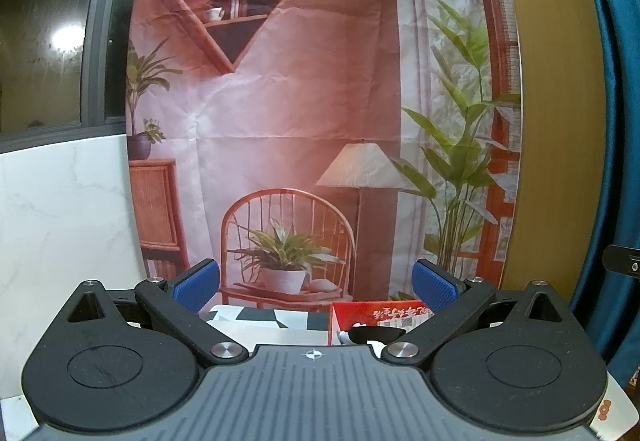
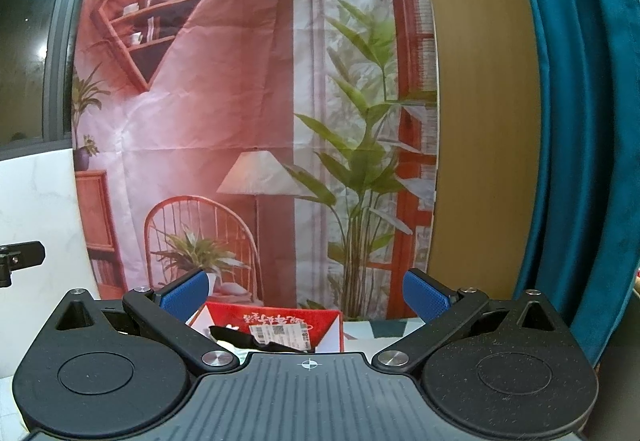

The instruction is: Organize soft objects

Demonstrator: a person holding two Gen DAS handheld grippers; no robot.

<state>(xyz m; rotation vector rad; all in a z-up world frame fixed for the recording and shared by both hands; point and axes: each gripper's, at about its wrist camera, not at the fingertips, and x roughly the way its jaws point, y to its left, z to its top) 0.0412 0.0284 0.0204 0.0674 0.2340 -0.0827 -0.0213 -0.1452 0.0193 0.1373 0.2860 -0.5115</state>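
A: Status of both units?

B: I read the left gripper (image 1: 316,283) and right gripper (image 2: 306,295) level, fingers (image 1: 198,283) spread wide, empty, facing the printed backdrop (image 1: 304,101).

A: Target?

B: Red box (image 2: 280,327) below the backdrop on the checkered surface (image 1: 256,317); black-and-white soft item (image 2: 240,339) inside. Only my right view shows its barcode label (image 2: 276,333) fully.

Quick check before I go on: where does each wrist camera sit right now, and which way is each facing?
Left wrist: rides behind the left claw, faces the printed backdrop; open blue pads, red box low right.
Right wrist: rides behind the right claw, same facing; open pads, red box low left, teal curtain right.
Shared: backdrop, red box, dark item inside it; no hands show.
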